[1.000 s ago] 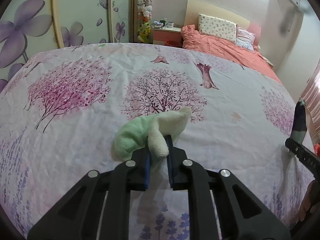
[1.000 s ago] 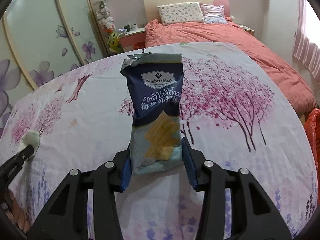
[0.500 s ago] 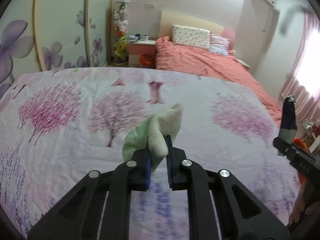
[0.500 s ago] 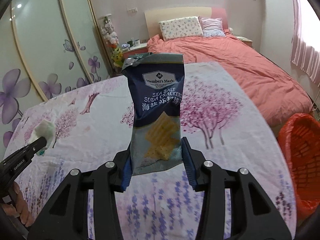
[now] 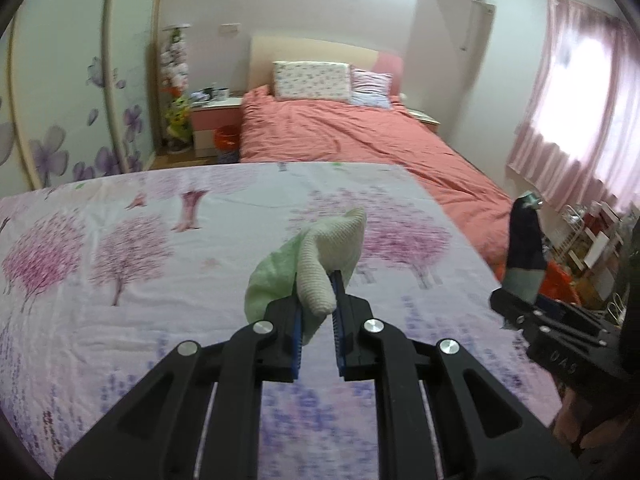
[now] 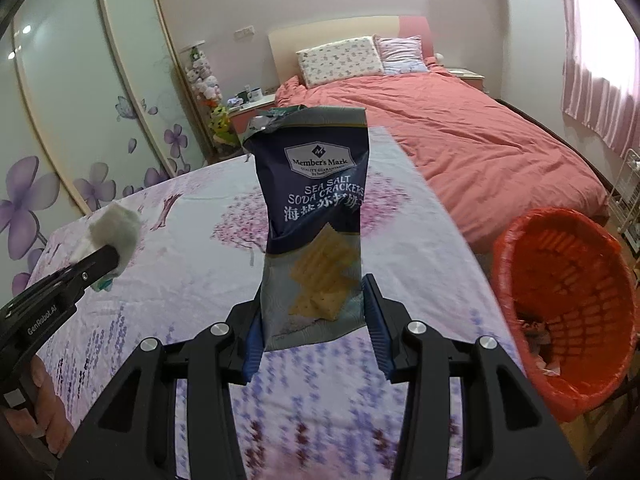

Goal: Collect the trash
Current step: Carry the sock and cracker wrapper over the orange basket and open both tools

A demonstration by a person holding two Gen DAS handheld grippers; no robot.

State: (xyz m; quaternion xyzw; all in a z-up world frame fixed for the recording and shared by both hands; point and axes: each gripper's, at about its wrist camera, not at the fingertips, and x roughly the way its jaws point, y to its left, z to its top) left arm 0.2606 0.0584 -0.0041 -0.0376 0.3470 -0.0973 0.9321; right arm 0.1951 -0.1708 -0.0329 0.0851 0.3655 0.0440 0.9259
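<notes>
My left gripper (image 5: 316, 304) is shut on a crumpled cream and pale green sock (image 5: 320, 264), held up above the flowered bedspread (image 5: 120, 264). The same sock (image 6: 112, 232) and left gripper (image 6: 102, 264) show at the left of the right wrist view. My right gripper (image 6: 314, 316) is shut on the lower part of an upright dark blue soda cracker bag (image 6: 316, 216), torn open at the top. That bag (image 5: 526, 248) also stands in the right gripper (image 5: 520, 300) at the right edge of the left wrist view. An orange-lined trash basket (image 6: 568, 296) stands on the floor to the right, with some scraps inside.
A second bed with a salmon duvet (image 6: 460, 128) and pillows (image 6: 340, 60) lies beyond. A nightstand (image 5: 216, 116) and a small orange bin (image 5: 226, 140) stand by the sliding wardrobe doors (image 6: 80, 92). A wire rack (image 6: 628, 200) and pink curtains (image 5: 580, 92) are at the right.
Both grippers have risen and swung to the right with their loads. The orange basket has come into the right wrist view. The grips are unchanged.
</notes>
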